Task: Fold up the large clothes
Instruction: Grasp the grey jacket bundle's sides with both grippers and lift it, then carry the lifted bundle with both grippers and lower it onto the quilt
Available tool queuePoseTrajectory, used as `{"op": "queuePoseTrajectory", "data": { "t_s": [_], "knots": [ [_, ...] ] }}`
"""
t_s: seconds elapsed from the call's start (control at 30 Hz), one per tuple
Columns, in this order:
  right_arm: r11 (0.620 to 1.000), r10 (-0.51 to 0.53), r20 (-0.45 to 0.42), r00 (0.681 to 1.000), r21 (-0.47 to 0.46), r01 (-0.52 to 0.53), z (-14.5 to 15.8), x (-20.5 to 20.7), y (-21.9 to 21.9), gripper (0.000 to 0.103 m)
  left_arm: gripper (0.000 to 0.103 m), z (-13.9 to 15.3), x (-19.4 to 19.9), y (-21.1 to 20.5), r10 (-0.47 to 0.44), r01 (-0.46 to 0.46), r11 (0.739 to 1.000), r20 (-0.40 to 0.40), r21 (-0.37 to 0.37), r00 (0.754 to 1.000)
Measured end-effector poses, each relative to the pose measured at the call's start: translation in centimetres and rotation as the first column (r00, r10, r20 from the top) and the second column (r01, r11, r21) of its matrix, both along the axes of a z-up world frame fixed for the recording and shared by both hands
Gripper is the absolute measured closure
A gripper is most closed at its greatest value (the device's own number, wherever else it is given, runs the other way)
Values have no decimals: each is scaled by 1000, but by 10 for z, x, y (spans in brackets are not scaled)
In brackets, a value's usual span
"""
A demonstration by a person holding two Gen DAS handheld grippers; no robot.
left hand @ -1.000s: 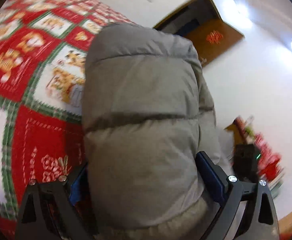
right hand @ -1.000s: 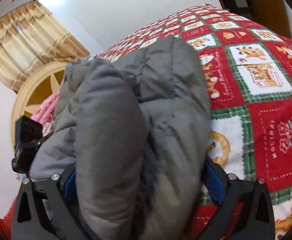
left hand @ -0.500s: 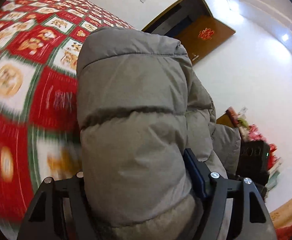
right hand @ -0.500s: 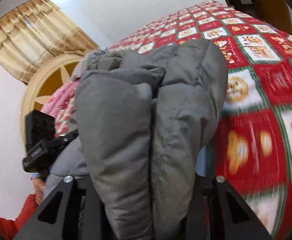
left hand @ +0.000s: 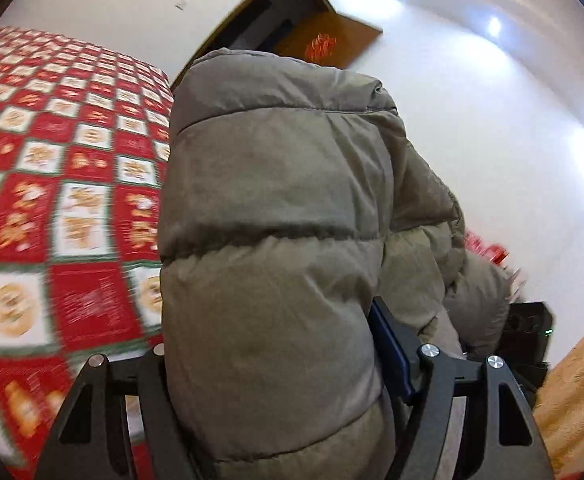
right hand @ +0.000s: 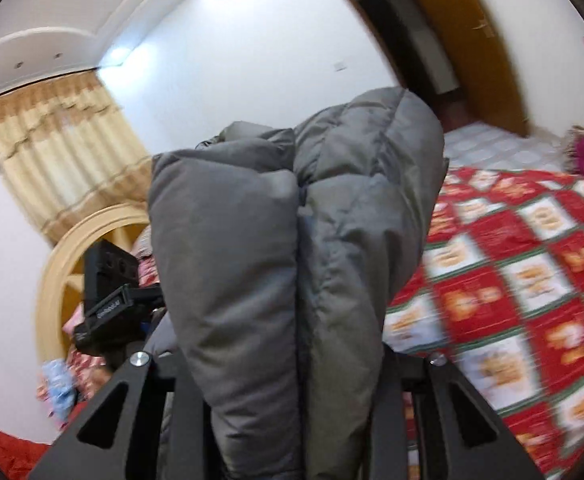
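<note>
Hanging up in the air above the bed (left hand: 72,184), one puffy grey jacket (left hand: 276,240) is held by two grippers. In both views its long way runs from the tongs straight away from the camera, and the far end points at the white wall (left hand: 472,140). The left gripper (left hand: 280,364) pinches one thick roll of it, with a blue pad pressing its right side. The right gripper (right hand: 292,364) squeezes two folds (right hand: 228,264) that lie side by side, with a crease between them. Both sets of tongs closed in on the jacket a moment ago and now grip it. There is one bed with a red, white and green checked blanket. One brown door (right hand: 472,40) stands open, and one yellow curtain (right hand: 60,148) hangs by a round wooden headboard (right hand: 64,256). Each view shows the other black gripper, maybe a bit blurred, beside the jacket.
</note>
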State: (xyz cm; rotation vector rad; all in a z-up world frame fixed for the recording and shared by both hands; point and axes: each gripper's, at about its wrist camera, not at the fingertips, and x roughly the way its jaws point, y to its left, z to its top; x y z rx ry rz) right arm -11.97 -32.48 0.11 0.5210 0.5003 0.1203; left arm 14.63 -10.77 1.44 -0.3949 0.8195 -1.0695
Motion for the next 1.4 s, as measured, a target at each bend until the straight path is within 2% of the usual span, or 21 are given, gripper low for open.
{"op": "queuePoseTrajectory", "data": {
  "t_s": [0.07,0.17,0.27,0.3,0.4,0.47,0.6,0.7,0.87,0.97,1.1,1.2,1.3,1.37,1.4],
  "knots": [
    [998,-63,-31,998,13,63,-14,2,-32,71,32,-9,5,-36,-7,6,998,12,66,1000],
    [993,-116,-91,989,13,117,-44,10,-66,72,32,-37,24,-76,13,-10,984,-17,177,1000],
    [988,-144,-176,974,33,152,-80,35,-90,73,32,-66,38,-104,65,-49,943,-39,329,997],
    [986,-149,-206,967,36,160,-94,44,-96,73,31,-72,42,-106,78,-55,932,-49,357,996],
    [986,-146,-227,963,46,161,-115,52,-108,72,31,-86,55,-108,124,-88,911,-63,403,990],
    [985,-141,-245,959,63,161,-129,58,-113,70,29,-92,50,-111,144,-108,891,-48,440,988],
    [975,-133,-266,955,141,174,-144,66,-123,68,22,-100,46,-123,169,-165,841,40,516,985],
    [971,-138,-275,952,151,185,-143,70,-130,67,18,-103,43,-134,175,-200,812,99,548,980],
    [976,-146,-280,949,115,185,-135,69,-125,64,17,-110,47,-140,180,-228,797,141,560,973],
    [979,-177,-301,937,47,199,-119,58,-112,51,17,-107,39,-140,167,-231,794,164,562,972],
    [967,-251,-256,934,-109,230,-74,29,-101,49,17,-108,44,-142,166,-231,795,166,561,972],
    [934,-312,-180,933,-239,266,-21,18,-92,49,17,-106,45,-144,170,-242,786,177,569,969],
    [920,-316,-148,937,-291,264,18,31,-86,49,17,-104,42,-146,170,-252,777,193,577,966],
    [934,-291,-202,935,-271,232,26,58,-81,49,17,-104,42,-147,171,-254,772,196,582,966],
    [937,-291,-239,926,-265,227,22,75,-77,53,17,-104,42,-148,170,-256,767,199,588,965]
  ]
}}
